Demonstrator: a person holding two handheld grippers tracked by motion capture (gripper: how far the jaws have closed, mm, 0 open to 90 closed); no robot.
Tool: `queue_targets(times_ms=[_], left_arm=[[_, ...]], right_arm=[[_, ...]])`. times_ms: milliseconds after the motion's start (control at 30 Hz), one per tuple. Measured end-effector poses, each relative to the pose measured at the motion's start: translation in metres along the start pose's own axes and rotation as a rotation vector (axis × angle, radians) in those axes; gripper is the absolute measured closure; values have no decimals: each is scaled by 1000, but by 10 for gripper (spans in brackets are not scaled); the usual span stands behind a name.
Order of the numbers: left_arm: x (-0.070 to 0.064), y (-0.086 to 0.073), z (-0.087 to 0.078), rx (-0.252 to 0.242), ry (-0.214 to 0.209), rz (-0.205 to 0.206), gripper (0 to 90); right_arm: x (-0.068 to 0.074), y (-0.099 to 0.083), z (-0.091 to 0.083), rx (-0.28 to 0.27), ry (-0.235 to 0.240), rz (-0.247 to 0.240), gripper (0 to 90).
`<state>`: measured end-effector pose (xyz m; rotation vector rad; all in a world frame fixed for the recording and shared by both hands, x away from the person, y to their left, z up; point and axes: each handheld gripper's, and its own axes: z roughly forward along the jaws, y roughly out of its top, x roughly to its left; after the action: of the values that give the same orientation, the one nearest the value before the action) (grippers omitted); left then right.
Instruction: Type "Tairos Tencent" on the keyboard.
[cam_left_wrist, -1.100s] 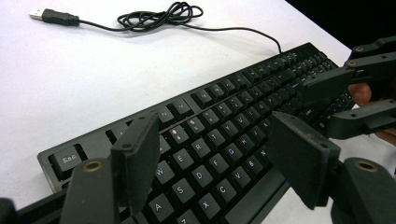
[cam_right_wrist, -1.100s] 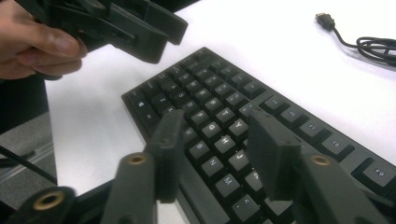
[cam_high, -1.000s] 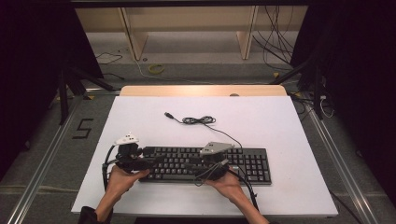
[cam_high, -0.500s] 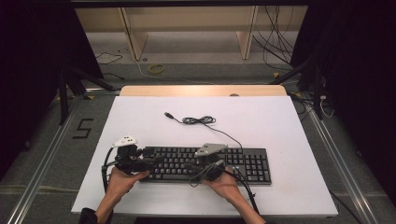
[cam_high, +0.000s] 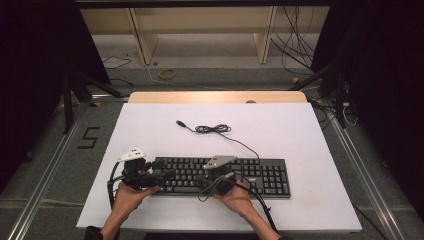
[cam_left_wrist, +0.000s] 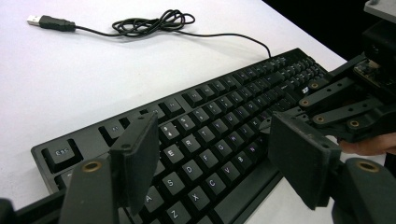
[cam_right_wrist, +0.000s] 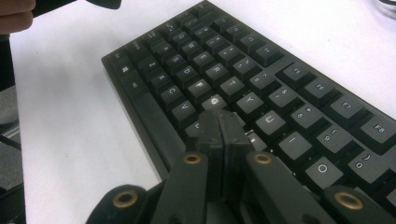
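A black keyboard (cam_high: 250, 175) lies near the front of the white table (cam_high: 280, 130). Its cable (cam_high: 212, 129) coils behind it and ends in a USB plug (cam_left_wrist: 50, 22). My left gripper (cam_high: 166, 175) hovers over the keyboard's left end, open, with nothing between its pads (cam_left_wrist: 210, 135). My right gripper (cam_high: 204, 183) is shut, its pads pressed together, empty. Its tips (cam_right_wrist: 218, 115) sit low over the middle letter keys (cam_right_wrist: 215, 100), just below G; I cannot tell if they touch. The left gripper view shows the right gripper (cam_left_wrist: 334, 105) close by, at the right.
A wooden strip (cam_high: 215, 96) borders the table's far edge. The wide table top behind and to the right of the keyboard (cam_left_wrist: 224, 121) holds just the cable. Dark curtains stand at both sides. A person's hand (cam_right_wrist: 16, 16) is at the top left of the right gripper view.
My right gripper has slid a little to the left along the keyboard. The left gripper has stayed where it was, still open.
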<state>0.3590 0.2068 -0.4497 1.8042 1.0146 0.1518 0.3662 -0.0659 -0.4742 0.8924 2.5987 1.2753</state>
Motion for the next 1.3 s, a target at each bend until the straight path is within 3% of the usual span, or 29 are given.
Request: queue_targets(times_ms=[767,933,1300], left_arm=[[-2,-6,0,11,-4,11,332],[-1,-7,1,11,-1,9,332],[-1,-7,2,16,1,12,333]], right_arm=[[0,-4,11,46,-11,-10,900],[0,-4,11,45,-5,9,900],[-6,-2,-7,-36,7,40,748]])
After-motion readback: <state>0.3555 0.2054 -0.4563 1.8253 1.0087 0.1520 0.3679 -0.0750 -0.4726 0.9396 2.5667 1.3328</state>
